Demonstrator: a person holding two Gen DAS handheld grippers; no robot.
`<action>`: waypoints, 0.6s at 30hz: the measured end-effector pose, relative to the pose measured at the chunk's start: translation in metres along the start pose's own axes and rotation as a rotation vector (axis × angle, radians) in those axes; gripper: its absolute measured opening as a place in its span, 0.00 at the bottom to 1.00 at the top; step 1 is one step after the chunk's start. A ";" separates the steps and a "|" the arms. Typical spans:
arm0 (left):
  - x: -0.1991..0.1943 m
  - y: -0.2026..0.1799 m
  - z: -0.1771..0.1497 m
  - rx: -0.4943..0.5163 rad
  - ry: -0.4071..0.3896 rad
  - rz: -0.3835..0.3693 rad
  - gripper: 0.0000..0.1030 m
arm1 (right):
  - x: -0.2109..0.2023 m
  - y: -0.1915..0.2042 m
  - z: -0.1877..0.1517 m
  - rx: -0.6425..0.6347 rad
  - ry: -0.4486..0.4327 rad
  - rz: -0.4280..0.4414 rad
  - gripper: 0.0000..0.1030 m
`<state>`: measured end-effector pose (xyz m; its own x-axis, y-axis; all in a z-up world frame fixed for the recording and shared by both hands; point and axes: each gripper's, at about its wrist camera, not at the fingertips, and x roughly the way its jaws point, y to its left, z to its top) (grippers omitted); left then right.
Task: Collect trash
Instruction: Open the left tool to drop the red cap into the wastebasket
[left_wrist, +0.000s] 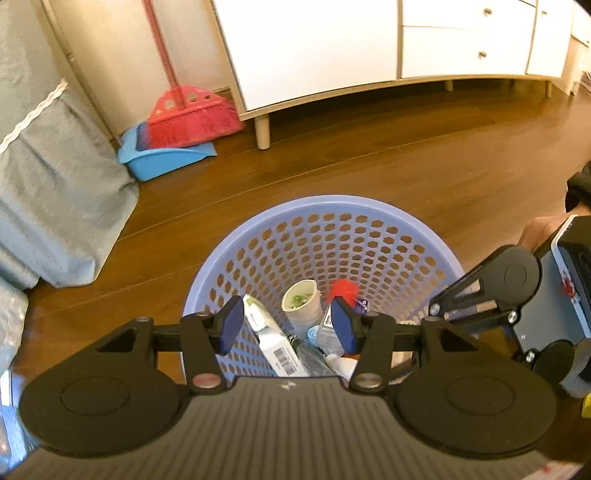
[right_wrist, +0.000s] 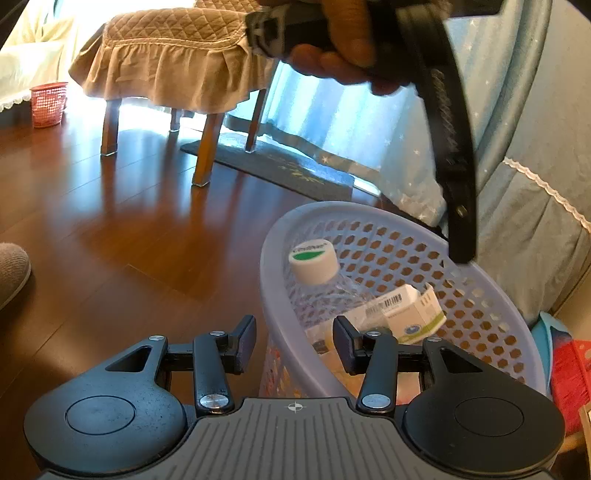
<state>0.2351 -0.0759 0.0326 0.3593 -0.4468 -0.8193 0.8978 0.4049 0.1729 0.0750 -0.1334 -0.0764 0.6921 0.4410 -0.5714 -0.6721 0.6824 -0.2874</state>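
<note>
bottle half hidden behind basket rim

Wooden floor carries the lilac basket at lower centre, blue dustpan upper left.

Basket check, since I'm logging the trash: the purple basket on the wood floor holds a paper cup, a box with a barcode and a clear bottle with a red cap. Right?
Not quite: the bottle has a white cap with a green mark, as the right wrist view shows. The rest stands: the purple basket on the wood floor holds a paper cup and a barcoded box.
</note>
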 end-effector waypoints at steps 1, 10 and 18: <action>-0.003 0.002 -0.003 -0.016 0.001 0.010 0.47 | -0.001 -0.001 0.000 0.003 0.002 -0.001 0.42; -0.032 0.013 -0.035 -0.222 -0.008 0.087 0.59 | -0.017 -0.012 0.006 0.045 0.005 -0.006 0.42; -0.064 0.011 -0.051 -0.366 -0.034 0.117 0.65 | -0.024 -0.014 0.012 0.017 0.053 0.015 0.43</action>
<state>0.2089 -0.0025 0.0589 0.4676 -0.4045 -0.7859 0.7021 0.7102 0.0521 0.0708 -0.1462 -0.0494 0.6669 0.4197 -0.6158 -0.6773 0.6860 -0.2660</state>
